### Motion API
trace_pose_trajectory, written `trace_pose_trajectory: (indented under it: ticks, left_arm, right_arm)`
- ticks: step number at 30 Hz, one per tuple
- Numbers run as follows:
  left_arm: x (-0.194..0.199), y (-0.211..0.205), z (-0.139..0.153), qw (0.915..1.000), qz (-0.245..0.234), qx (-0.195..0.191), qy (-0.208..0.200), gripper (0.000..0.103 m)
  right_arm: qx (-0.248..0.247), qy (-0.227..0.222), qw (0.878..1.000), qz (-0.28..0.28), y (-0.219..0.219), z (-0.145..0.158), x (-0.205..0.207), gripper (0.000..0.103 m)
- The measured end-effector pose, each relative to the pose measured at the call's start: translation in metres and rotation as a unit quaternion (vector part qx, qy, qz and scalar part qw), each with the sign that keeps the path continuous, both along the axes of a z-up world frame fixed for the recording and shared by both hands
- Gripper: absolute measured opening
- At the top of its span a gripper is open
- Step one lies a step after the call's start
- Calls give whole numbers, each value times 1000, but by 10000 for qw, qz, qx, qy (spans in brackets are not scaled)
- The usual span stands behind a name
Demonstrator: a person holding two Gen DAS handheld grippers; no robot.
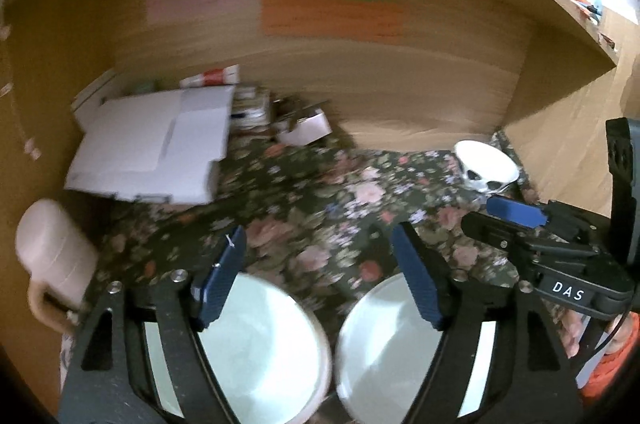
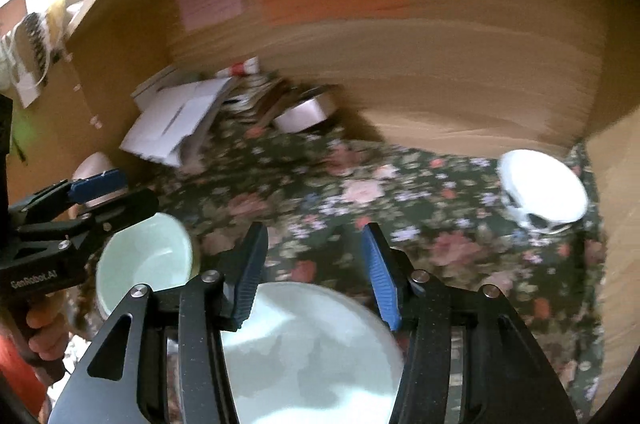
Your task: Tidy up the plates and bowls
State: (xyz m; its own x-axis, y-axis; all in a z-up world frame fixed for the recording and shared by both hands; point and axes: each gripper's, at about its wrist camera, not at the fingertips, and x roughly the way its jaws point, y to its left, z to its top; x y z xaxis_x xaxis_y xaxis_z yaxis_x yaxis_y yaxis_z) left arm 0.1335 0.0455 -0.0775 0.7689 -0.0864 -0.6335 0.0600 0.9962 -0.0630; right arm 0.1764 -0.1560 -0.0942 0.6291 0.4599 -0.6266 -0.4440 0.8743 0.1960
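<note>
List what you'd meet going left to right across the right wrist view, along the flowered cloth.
Other gripper with blue pads, held in a hand → pale green bowl → wider pale green bowl under this camera's open gripper → white bowl with dark pattern near the wooden side wall.

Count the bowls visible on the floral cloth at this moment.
3. Two pale green bowls sit side by side nearest the grippers, one on the left and one on the right. A white skull-patterned bowl sits in the far right corner. Others may be hidden.
</note>
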Motion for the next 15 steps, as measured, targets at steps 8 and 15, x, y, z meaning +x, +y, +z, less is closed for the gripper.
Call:
trace_pose_trajectory:
  ticks: [8, 15]
  left_arm:
    - [44, -51, 3, 9991, -409, 91, -35, 82]
    - [86, -94, -7, 9975, -681, 107, 186, 82]
  right_arm:
    - [-18, 125, 9981, -595, -56, -6, 32, 46]
    - [-10, 294, 9936, -1095, -98, -20, 59, 46]
